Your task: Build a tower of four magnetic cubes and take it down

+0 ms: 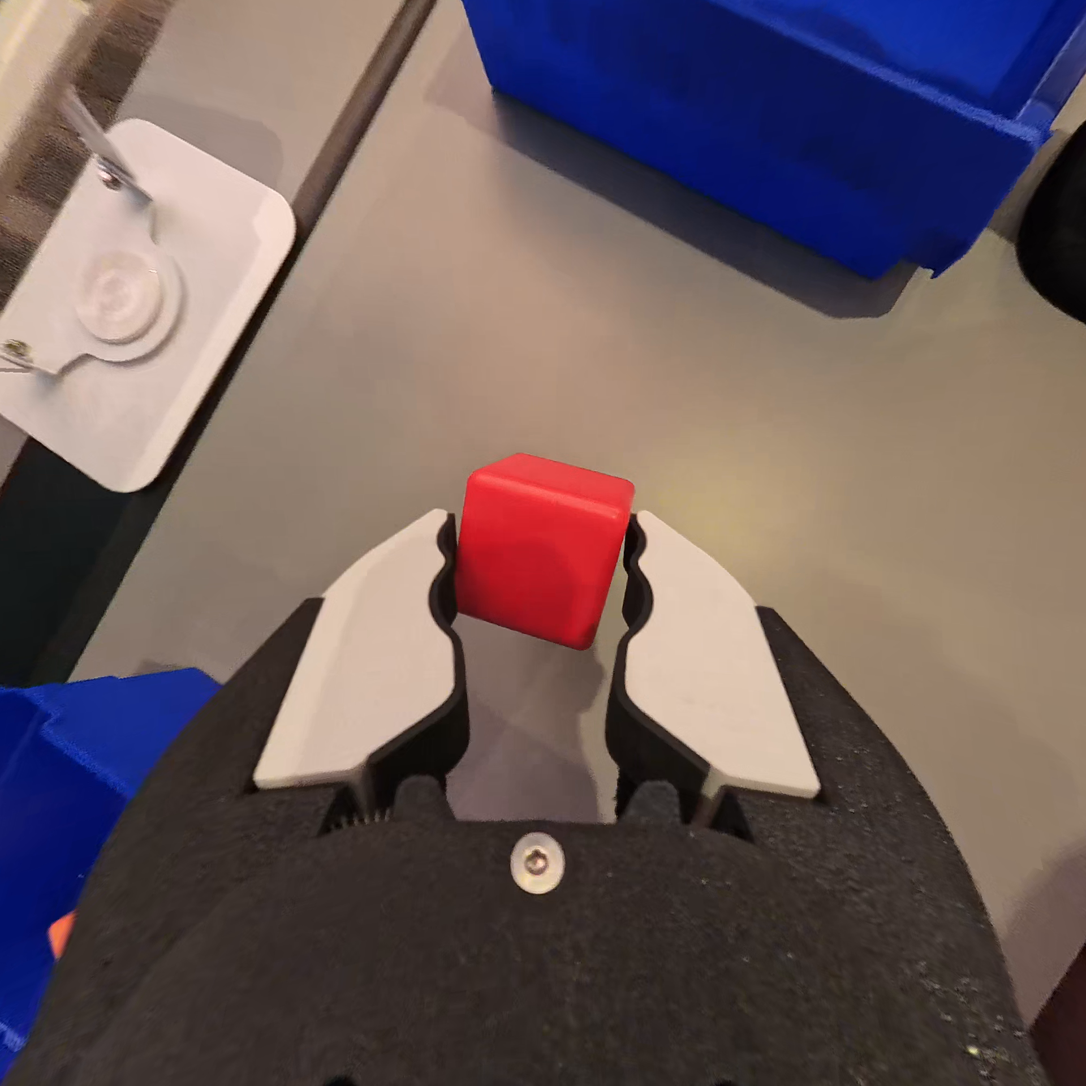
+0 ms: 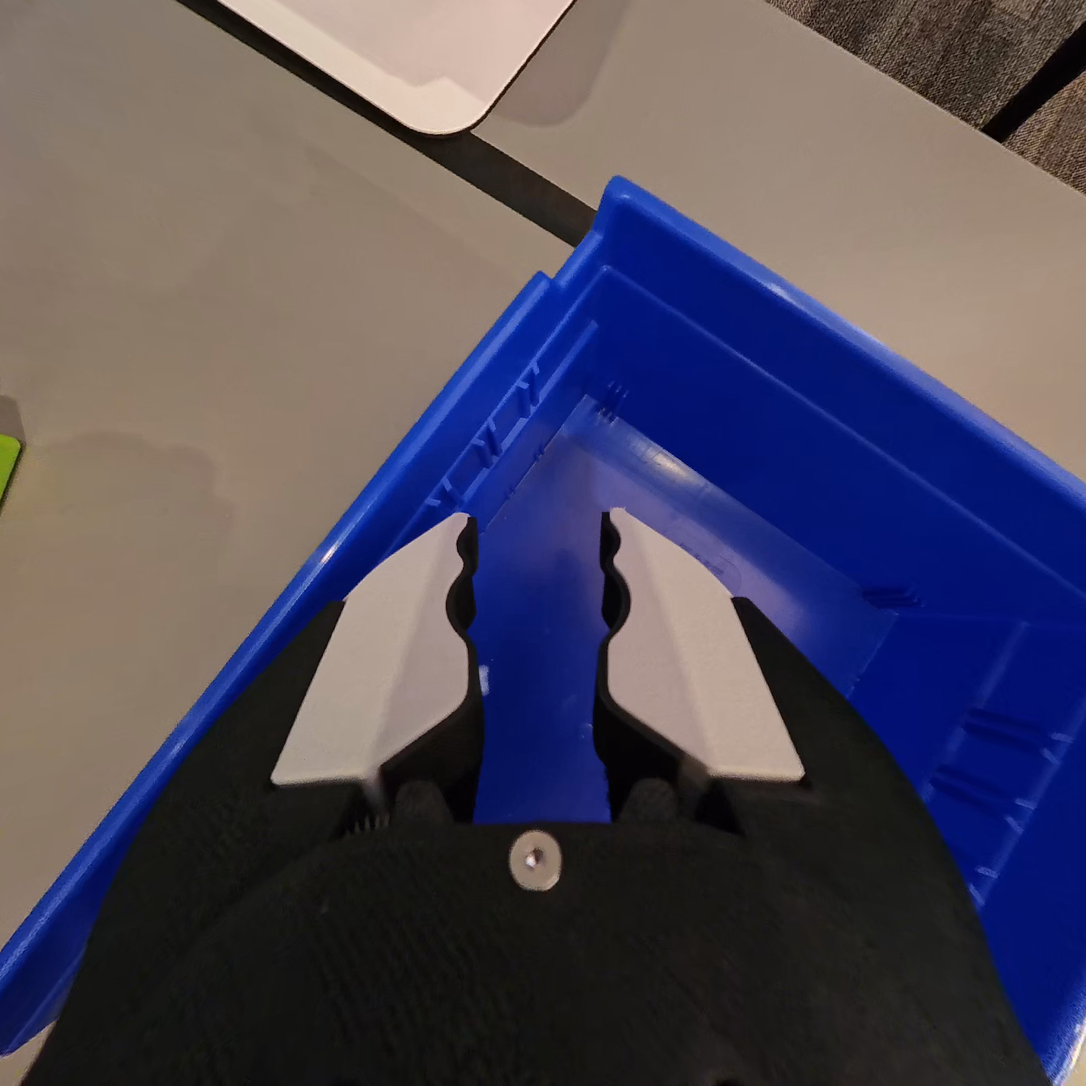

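A red cube sits tilted between the fingertips of my left gripper, which is shut on it over the grey table. Both black pads touch its sides. My right gripper is open and empty, pointing down into a blue bin near its back left corner. No cube shows in the part of the bin that I can see. A green edge shows at the far left of the right wrist view; I cannot tell what it is.
A blue bin stands ahead to the right of the left gripper, another blue bin at its lower left with something orange beside it. A white plate spans the dark table gap. A black object is at the right edge. The tips of one gripper are about 25 cm away from the tips of the other. It is some 25 cm from my right tips to the black object.
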### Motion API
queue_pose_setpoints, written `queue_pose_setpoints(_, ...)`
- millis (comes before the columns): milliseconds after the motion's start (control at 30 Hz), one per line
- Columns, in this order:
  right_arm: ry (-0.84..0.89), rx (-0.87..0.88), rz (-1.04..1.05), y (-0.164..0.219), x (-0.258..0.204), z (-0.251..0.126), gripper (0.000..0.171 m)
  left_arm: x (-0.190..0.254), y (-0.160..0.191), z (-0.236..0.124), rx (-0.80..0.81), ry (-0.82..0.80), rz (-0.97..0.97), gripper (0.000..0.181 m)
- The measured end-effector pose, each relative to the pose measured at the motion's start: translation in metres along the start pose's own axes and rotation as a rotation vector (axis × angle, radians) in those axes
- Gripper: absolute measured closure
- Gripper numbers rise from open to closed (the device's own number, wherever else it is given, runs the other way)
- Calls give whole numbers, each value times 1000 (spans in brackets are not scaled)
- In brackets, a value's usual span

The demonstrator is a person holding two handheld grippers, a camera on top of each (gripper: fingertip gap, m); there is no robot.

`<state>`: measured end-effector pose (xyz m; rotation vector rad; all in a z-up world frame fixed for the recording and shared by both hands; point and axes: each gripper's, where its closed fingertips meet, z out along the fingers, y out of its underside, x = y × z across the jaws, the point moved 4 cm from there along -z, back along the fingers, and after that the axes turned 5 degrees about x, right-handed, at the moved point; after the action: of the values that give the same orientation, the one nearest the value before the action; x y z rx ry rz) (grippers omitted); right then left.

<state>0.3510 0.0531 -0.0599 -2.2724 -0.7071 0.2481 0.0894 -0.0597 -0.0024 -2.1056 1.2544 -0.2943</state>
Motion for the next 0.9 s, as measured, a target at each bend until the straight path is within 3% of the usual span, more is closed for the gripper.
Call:
queue_pose_setpoints(567, 11, -31, 0, 5, 3, 5, 128, 7, 10, 22, -110, -34, 37, 128)
queue_pose_setpoints(700, 7, -29, -1, 5, 3, 4, 128, -11, 1, -14, -7, -54, 15, 110)
queue_pose_setpoints(800, 4, -25, -4, 4, 3, 3, 128, -55, 6, -71, 107, -223, -39, 111)
queue_pose_setpoints(900, 2, -20, 4, 4, 4, 2, 127, -110, 42, -118, 128, -415, -133, 115)
